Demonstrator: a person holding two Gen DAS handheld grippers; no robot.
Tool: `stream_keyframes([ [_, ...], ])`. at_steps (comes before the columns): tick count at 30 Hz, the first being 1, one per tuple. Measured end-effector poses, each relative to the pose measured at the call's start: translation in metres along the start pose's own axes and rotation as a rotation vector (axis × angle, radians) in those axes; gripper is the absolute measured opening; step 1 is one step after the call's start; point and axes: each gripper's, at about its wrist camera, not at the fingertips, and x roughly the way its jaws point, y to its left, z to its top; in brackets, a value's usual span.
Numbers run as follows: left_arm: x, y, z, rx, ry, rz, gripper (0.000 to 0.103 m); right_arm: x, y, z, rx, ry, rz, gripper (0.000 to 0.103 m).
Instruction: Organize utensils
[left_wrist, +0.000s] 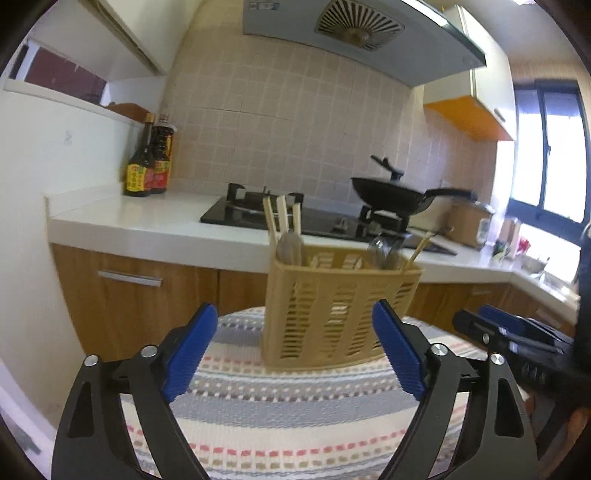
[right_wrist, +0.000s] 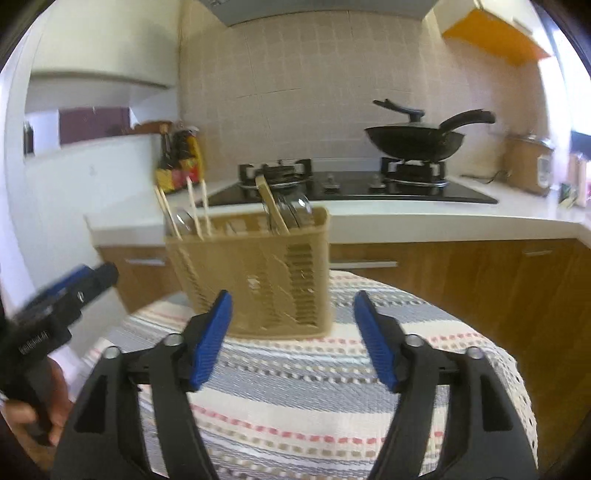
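A tan slotted utensil basket (left_wrist: 332, 314) (right_wrist: 258, 277) stands upright on a round table covered with a striped cloth (left_wrist: 288, 413) (right_wrist: 314, 398). Wooden chopsticks (left_wrist: 282, 218) (right_wrist: 195, 206) and spoons (left_wrist: 290, 247) (right_wrist: 295, 210) stick up out of its compartments. My left gripper (left_wrist: 299, 325) is open, its blue pads wide apart just short of the basket, nothing between them. My right gripper (right_wrist: 291, 312) is open too, in front of the basket's lower right part, empty. Each gripper also shows at the edge of the other's view: the right gripper (left_wrist: 517, 332) and the left gripper (right_wrist: 74, 284).
Behind the table runs a white counter (left_wrist: 147, 218) with a black gas hob (right_wrist: 351, 188), a black wok (right_wrist: 413, 140), two sauce bottles (left_wrist: 147, 162) and a rice cooker (left_wrist: 469, 221). Wooden cabinets (right_wrist: 480, 273) stand below. A hand (right_wrist: 55, 406) holds the left gripper's handle.
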Motion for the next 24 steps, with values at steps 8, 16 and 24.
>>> stream_keyframes([
  [8, 0.006, -0.001, -0.028, 0.034, -0.054, 0.158, 0.09, 0.02, -0.006, -0.025, 0.0, 0.019, -0.048, 0.069],
  [16, 0.008, 0.0, -0.03, 0.065, -0.063, 0.235, 0.094, 0.023, -0.009, -0.026, 0.015, 0.028, -0.048, 0.072],
  [24, 0.008, -0.004, -0.03, 0.085, -0.055, 0.227, 0.094, 0.022, -0.011, -0.026, 0.02, 0.03, -0.049, 0.079],
])
